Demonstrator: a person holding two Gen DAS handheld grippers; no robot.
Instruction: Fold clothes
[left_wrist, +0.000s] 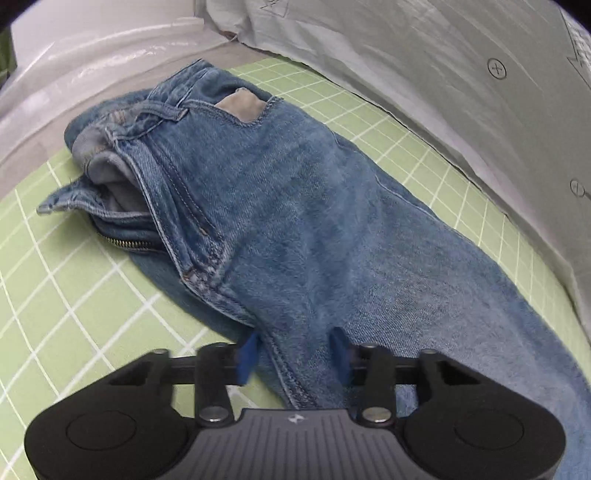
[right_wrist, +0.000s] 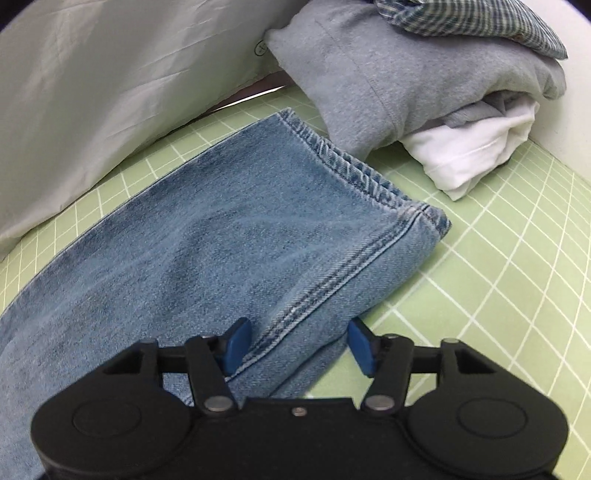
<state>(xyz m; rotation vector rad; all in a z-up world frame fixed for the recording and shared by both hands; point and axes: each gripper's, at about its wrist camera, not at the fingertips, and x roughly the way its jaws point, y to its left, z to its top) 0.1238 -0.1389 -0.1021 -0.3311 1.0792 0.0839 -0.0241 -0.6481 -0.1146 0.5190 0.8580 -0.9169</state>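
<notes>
A pair of blue jeans (left_wrist: 295, 192) lies lengthwise on a green grid mat (left_wrist: 74, 314), folded leg on leg. In the left wrist view the waistband, zipper and a back patch are at the far left. My left gripper (left_wrist: 293, 354) is down on the crotch seam, with denim between its blue pads and a gap showing. The right wrist view shows the leg hems (right_wrist: 369, 177) on the mat (right_wrist: 498, 277). My right gripper (right_wrist: 300, 345) straddles the near side seam of the leg, its pads standing wide apart and not pressing.
A pile of clothes sits beyond the hems: a grey sweatshirt (right_wrist: 362, 85), a white garment (right_wrist: 472, 147) and a plaid shirt (right_wrist: 461, 22) on top. A crinkled white sheet (left_wrist: 443, 74) borders the mat's far side. A white glossy ledge (left_wrist: 74, 74) runs behind the waistband.
</notes>
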